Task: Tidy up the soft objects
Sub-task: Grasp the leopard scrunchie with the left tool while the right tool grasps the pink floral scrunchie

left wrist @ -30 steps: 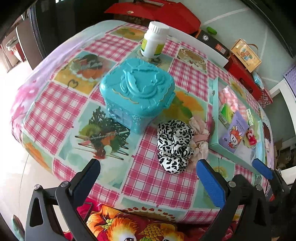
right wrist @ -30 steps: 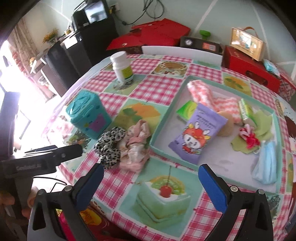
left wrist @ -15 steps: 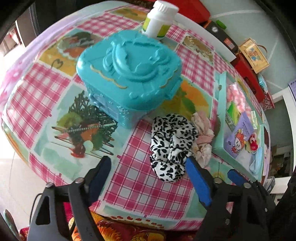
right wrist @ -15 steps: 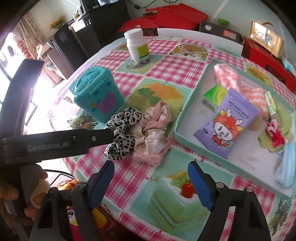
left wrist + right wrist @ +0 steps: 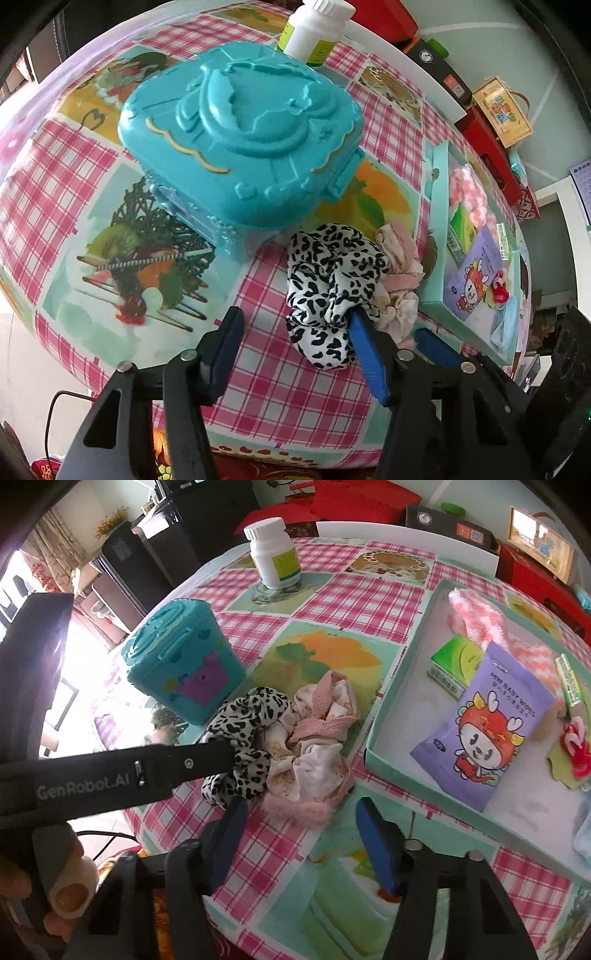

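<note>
Near the bench's front edge, leopard scrunchie (image 5: 332, 280) lies touching pink scrunchie (image 5: 314, 738), between teal box (image 5: 240, 140) and tray (image 5: 406, 686). Left tool (image 5: 295, 343) fingers apart, right pad against the leopard one's near side, nothing clamped. Right tool (image 5: 299, 834) fingers apart, just short of the pink one. Both look light, limp, squashy, likely to sag. Best pinch through a bunched fold, not the loop's edge; fabric may slip.

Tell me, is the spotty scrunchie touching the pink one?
Touching. The right wrist view shows the leopard scrunchie pressed against the pink scrunchie, with no tablecloth visible between them.
</note>
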`<state>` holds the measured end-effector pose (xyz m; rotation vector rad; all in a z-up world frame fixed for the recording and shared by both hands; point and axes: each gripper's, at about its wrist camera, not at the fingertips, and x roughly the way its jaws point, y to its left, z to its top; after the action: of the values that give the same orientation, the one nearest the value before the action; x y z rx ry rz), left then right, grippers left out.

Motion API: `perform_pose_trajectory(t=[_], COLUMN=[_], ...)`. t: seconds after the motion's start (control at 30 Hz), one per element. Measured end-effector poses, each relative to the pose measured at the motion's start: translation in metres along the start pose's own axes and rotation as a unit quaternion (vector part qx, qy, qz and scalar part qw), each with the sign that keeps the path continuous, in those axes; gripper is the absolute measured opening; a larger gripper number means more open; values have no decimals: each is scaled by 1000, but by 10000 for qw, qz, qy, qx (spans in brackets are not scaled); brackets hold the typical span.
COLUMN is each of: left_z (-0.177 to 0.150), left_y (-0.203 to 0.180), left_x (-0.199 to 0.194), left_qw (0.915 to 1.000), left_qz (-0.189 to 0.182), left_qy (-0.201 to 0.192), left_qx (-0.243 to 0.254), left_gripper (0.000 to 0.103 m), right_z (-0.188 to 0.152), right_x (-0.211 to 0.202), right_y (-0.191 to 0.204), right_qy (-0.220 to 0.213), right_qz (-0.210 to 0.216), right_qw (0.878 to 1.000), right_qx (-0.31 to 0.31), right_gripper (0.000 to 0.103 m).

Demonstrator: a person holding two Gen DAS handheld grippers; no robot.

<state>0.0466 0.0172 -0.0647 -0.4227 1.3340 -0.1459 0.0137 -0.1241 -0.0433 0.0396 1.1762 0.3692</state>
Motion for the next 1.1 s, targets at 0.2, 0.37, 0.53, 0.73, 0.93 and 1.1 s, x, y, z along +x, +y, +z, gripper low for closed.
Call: perform_pose_trajectory(t=[0.2,0.37,0.53,0.73,0.93,1.1], left_z=[1,2,2,2,1,-2], left_y=[-12,-18,-23,-25,-20,-13], left_x=[7,10,14,18,17,13], left_qw=[9999,9998,9996,9995,9996,9996], left_qz=[2,-8,-82,-164,-238,-236], left_qy=[27,41,69,63,93,98], left_qx=[119,180,264,254,155,81], left_gripper=[55,55,45,32,26,25], right_z=[5,7,6,5,3,2], right_x=[12,15,14,15,14,12], right_y=[0,-2,-4,-1,2,2], right_qy=[15,-60,-95,-76,-50,-24], right_qz=[36,23,39,26,27,22], right_qw=[10000,9999,9998,9999,10000,10000], right_qx=[53,124,155,111,79,89], right_gripper=[53,44,38,35,27,23])
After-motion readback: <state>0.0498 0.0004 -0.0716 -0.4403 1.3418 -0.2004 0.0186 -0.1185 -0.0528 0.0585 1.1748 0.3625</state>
